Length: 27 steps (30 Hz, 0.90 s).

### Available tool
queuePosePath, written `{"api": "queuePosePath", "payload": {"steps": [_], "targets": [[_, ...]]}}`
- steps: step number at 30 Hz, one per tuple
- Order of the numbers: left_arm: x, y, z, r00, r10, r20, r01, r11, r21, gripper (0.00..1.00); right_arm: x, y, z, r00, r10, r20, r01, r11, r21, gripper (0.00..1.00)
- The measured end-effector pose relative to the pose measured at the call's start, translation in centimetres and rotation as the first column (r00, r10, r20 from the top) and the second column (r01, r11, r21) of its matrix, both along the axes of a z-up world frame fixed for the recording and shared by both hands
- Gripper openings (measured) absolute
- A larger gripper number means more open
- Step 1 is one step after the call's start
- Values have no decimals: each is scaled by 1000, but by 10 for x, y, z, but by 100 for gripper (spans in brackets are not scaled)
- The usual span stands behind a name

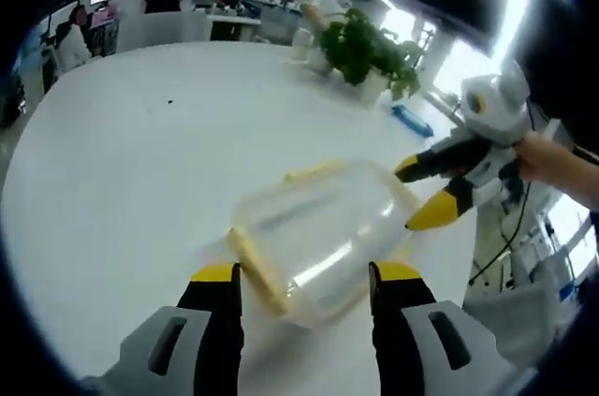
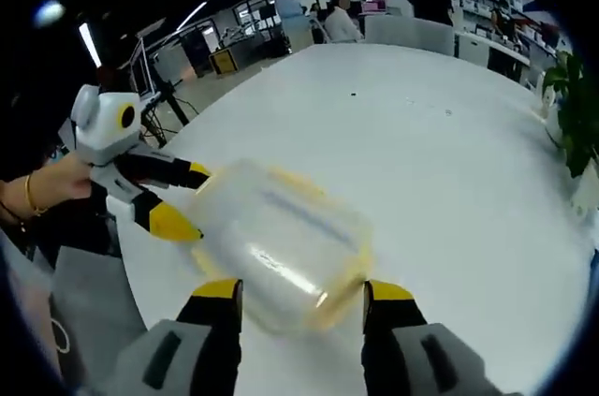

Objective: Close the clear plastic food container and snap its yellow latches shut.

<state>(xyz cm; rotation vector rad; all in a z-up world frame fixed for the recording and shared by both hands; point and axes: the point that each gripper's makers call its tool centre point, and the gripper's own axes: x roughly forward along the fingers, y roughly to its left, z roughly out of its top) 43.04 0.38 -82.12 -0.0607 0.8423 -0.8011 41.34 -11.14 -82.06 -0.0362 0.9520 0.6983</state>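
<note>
The clear plastic food container (image 1: 323, 232) lies on the white table (image 1: 140, 162), its yellow latches (image 1: 255, 265) along its sides. My left gripper (image 1: 307, 276) is open, and the container's near end sits between its jaws. Coming in from the right, my right gripper (image 1: 423, 192) is open at the container's far right edge. In the right gripper view the container (image 2: 281, 246) lies blurred between the open jaws of my right gripper (image 2: 301, 291). My left gripper (image 2: 187, 199) stands open at its left end. I cannot tell whether the lid is fully seated.
A potted plant (image 1: 360, 48) and a blue object (image 1: 412, 121) stand at the table's far right. A person's hand (image 1: 554, 158) holds the right gripper. The table edge (image 2: 140, 274) runs close to the container. People and desks fill the background.
</note>
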Motion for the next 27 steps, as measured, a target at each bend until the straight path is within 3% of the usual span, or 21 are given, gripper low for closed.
{"api": "queuePosePath", "payload": {"steps": [3,11,18,24,25,27], "targets": [[0,-1,-1,1000,7,-2,-7,1000,-2,56,0,1,-2,999,-23,-27,24,1000,13,51],[-1,-6,-3,999,35,-37,-36,999,-30,57,1,1,-2,999,-25,-26,25,1000,8,52],[0,-6,-3,999,50,-14,-50,999,-19,59,2,3,-1,999,-43,-13,44,999,26,49],[0,-8,-3,996,82,-24,-83,996,-23,58,4,4,-2,997,-67,-43,70,996,59,45],[1,-11,-2,996,83,-9,-83,996,-21,59,3,12,0,998,-33,-50,38,994,104,44],[0,-9,-2,996,86,-18,-86,996,-17,58,8,13,7,996,-87,-32,89,992,86,44]]}}
